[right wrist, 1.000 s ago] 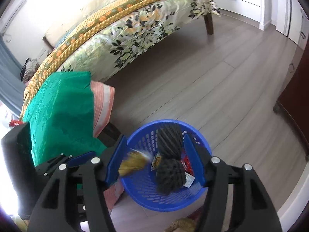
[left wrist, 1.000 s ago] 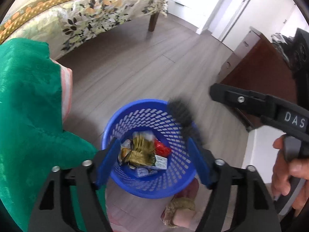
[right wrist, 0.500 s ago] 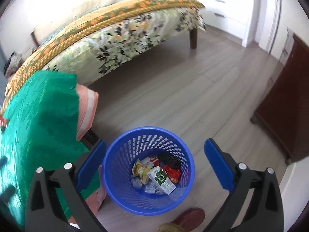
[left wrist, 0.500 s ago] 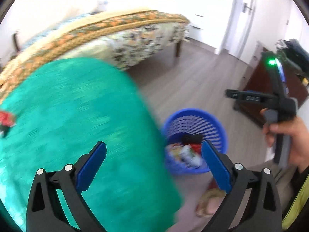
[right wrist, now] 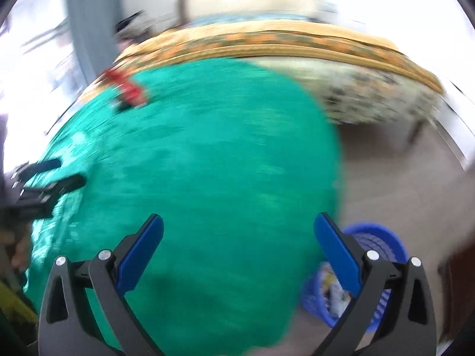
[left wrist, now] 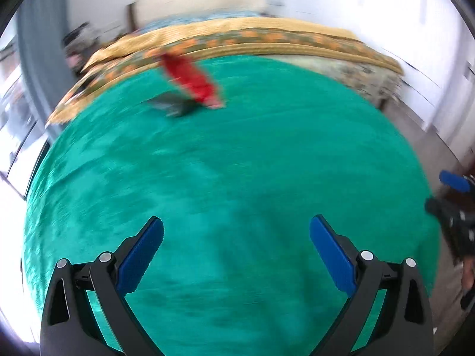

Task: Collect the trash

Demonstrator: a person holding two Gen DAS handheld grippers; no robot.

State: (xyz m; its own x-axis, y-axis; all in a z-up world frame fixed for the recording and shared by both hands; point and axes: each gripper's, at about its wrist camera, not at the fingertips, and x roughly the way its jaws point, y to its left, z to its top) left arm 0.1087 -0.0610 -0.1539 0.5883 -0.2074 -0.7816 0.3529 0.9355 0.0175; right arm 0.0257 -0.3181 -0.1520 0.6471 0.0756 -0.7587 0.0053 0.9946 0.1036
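Both grippers, left (left wrist: 236, 233) & right (right wrist: 238, 231), jaws released & empty, have swung off the blue trash basket (right wrist: 371, 270) to the green-covered desk (left wrist: 237, 178); red wrapper (left wrist: 193, 80) at 11 o'clock is likely next.

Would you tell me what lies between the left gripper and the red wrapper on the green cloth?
Only bare green cloth lies between the open left gripper and the blurred red wrapper, seen in the left wrist view.
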